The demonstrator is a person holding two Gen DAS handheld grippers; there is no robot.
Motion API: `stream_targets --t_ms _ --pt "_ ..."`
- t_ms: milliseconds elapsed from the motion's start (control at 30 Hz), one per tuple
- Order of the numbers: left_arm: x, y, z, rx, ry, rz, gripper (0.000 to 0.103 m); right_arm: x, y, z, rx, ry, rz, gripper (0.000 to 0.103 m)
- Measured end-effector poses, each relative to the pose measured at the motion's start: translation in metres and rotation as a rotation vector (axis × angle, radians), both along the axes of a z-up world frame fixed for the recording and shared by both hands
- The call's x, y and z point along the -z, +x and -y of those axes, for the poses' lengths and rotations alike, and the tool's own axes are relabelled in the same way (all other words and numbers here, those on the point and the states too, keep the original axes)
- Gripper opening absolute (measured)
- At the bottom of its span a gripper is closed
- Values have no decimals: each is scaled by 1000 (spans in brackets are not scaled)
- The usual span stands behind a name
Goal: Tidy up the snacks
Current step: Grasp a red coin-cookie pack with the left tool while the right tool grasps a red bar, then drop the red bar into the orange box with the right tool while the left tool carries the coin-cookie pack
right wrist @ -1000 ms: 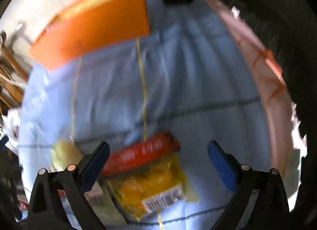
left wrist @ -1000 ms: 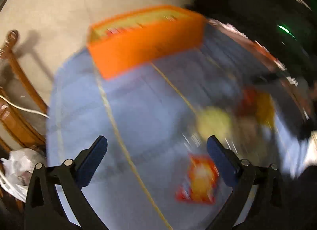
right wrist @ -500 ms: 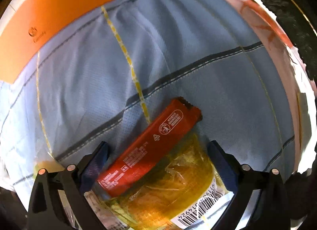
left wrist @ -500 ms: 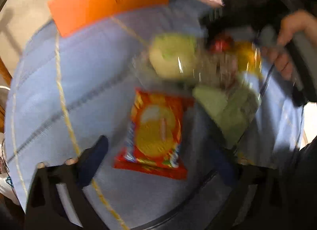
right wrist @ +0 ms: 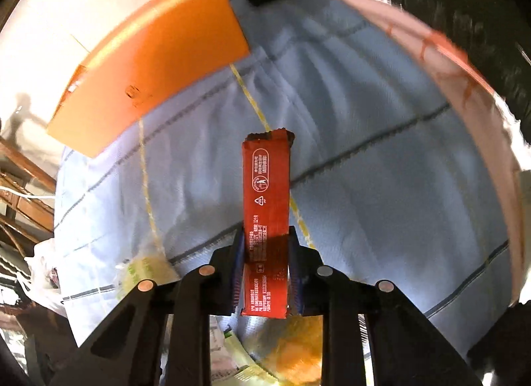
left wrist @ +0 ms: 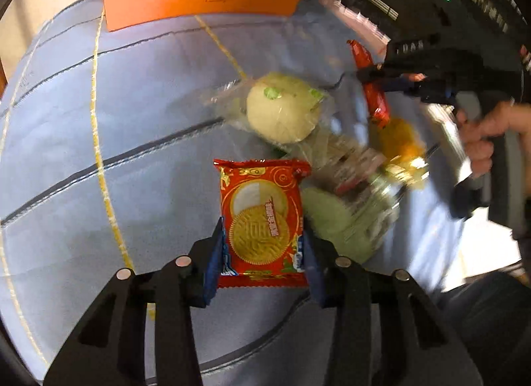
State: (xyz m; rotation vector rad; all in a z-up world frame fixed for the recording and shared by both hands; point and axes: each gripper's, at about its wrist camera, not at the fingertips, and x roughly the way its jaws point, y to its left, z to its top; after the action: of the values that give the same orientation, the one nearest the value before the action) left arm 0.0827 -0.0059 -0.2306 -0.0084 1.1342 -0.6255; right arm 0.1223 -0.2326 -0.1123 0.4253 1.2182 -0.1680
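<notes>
Both grippers gripped snacks: the left gripper point(left wrist: 264, 254) pinched the red biscuit packet point(left wrist: 262, 220), the right gripper point(right wrist: 265, 264) lifted the red bar point(right wrist: 265, 206), probably bound for the orange box point(right wrist: 149, 63).

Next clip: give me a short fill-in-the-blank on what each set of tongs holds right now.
The left tongs are shut on a red ____ packet.
The right tongs grip a long ____ snack bar.
At the far end of the blue cloth stands an ____ box.

Missing: biscuit; red; orange
</notes>
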Motion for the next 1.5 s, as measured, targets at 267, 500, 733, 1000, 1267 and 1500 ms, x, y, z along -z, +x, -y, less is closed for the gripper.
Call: stream_targets --t_ms 267,500,733,1000,1267,1500 --pt "-53 13 -7 -113 -95 129 41 -69 -2 10 -19 50 141 24" --pt "-124 59 -6 -232 21 302 41 -115 36 23 -84 -4 237 24" --pt "-176 170 -6 -447 112 354 41 -163 127 16 -196 -34 386 25" --pt "-184 227 4 -439 142 369 41 -144 182 10 -300 -72 351 25" --pt "-170 227 -2 -408 134 362 41 -35 106 -7 -384 -135 216 99" --pt "-166 219 -10 -434 85 342 41 43 133 -30 -1 -91 -34 100"
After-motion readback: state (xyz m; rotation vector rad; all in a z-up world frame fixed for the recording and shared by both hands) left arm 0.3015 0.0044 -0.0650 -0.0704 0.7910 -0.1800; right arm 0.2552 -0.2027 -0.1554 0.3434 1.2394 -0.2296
